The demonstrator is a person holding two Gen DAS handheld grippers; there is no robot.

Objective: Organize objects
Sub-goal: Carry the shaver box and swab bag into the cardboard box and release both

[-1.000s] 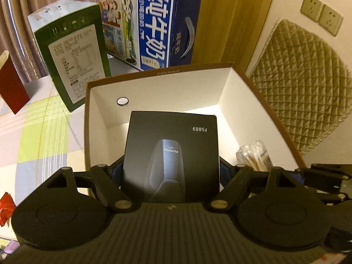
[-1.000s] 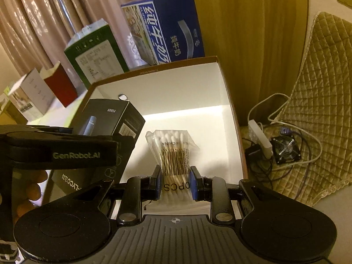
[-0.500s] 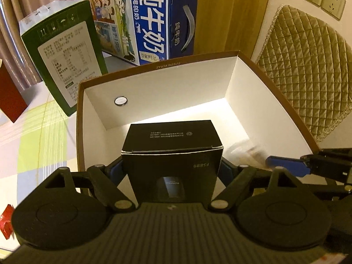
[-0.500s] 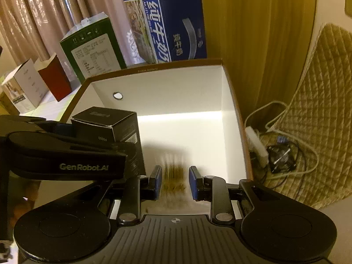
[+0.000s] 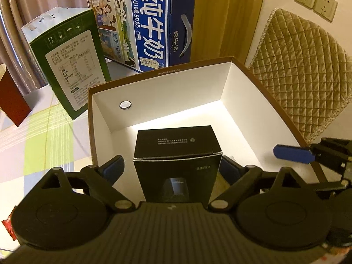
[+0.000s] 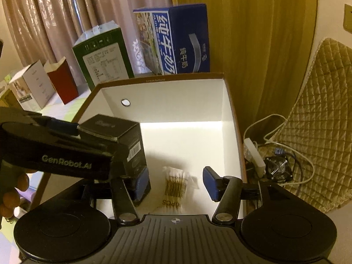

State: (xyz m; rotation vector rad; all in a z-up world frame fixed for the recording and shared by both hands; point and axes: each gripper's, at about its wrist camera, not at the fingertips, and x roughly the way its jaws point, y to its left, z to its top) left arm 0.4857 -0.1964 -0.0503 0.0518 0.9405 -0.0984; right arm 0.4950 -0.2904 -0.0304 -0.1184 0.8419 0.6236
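My left claw (image 5: 171, 168) has just been opening; its pads stand clear of the black box (image 5: 177, 154) upright between them, inside the white bin (image 5: 167, 92). My right claw (image 6: 175, 181) has also been opening, and the cotton swab pack (image 6: 175, 187) lies loose between its jaws. I judge both delivered. Beyond the bin, the green carton (image 5: 66, 63) and blue milk case (image 5: 143, 28) block nothing.

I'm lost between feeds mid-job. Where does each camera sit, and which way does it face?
Left wrist: on the left gripper, looking down into the white box at the black carton; the right gripper's pad shows at right.
Right wrist: on the right gripper, looking down at the swab pack; the left gripper and fingers show at left.
Shared: box, carton, milk case.
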